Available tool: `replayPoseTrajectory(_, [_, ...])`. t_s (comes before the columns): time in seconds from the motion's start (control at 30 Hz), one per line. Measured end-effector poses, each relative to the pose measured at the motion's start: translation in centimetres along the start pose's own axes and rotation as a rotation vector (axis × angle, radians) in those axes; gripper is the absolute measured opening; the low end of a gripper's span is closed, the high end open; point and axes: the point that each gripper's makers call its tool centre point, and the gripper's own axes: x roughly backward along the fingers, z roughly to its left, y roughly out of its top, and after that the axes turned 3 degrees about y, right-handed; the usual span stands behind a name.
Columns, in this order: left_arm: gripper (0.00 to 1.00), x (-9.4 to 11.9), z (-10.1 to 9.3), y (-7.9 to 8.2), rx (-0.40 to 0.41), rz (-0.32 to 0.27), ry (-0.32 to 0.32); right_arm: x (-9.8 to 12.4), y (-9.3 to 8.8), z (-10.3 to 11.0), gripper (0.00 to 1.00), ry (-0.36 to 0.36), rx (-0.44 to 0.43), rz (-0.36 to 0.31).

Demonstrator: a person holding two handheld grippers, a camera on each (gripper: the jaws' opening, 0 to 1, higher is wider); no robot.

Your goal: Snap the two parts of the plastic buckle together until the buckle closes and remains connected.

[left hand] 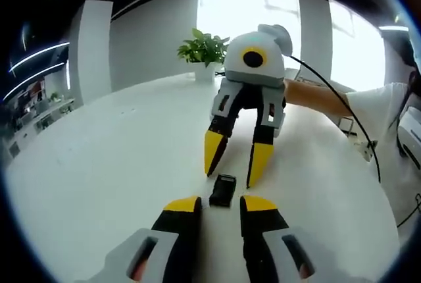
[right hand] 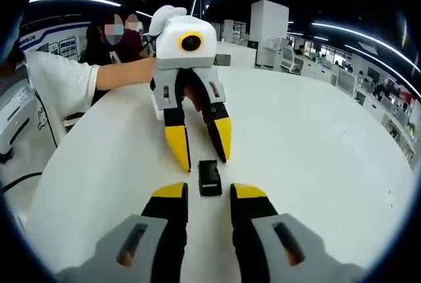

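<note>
Left gripper view: left claw (left hand: 219,205) open, black buckle (left hand: 223,190) on white worktop (left hand: 112,164) just ahead between tips; right claw (left hand: 233,162) opposite, open, tips flanking buckle's far end.

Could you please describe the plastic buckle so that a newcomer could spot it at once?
Start at the big white round table. Near its middle, two yellow-tipped hand-held grippers face each other, left and right. The black buckle lies flat between them, the only small dark piece there.
</note>
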Motion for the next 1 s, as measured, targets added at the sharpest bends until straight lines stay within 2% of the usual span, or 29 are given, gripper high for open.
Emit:
replayPoseTrajectory(0.07, [0.26,0.2,0.0,0.0,0.01,-0.008,0.006,0.2,0.2,-0.4,0.26,-0.038,0.017,-0.025])
replayPoseTrajectory(0.2, [0.3,0.6,-0.2,0.6,0.039,-0.054,0.006,0.5,0.7,0.0,0.32,-0.029,-0.031,-0.097])
replayPoseTrajectory(0.33, [0.33,1.4,-0.8,1.0,0.033,-0.101,0.01,0.7,0.9,0.5,0.43,-0.053,-0.028,-0.149])
replayPoseTrajectory(0.4, [0.36,1.6,-1.1,1.1,0.048,-0.12,0.006,0.8,1.1,0.6,0.46,-0.065,-0.046,-0.179])
replayPoseTrajectory(0.47, [0.35,1.9,-1.7,1.3,0.032,-0.145,-0.015,1.1,1.1,0.7,0.47,-0.08,-0.056,-0.2])
replayPoseTrajectory(0.57, [0.37,2.5,-2.0,1.5,0.048,-0.162,-0.014,1.6,1.5,1.1,0.51,-0.102,-0.063,-0.238])
replayPoseTrajectory(0.77, [0.46,3.7,-1.9,2.7,0.04,-0.247,0.062,3.1,2.5,1.8,0.64,-0.159,-0.107,-0.321])
replayPoseTrajectory(0.8, [0.48,3.9,-2.1,3.0,0.05,-0.264,0.062,3.3,2.6,1.6,0.67,-0.185,-0.145,-0.338])
replayPoseTrajectory(0.87, [0.53,4.2,-2.2,3.4,0.07,-0.278,0.073,3.9,3.1,1.6,0.72,-0.212,-0.18,-0.373])
replayPoseTrajectory(1.0, [0.64,4.7,-1.8,4.0,0.064,-0.294,0.142,5.0,3.9,1.5,0.78,-0.267,-0.211,-0.405])
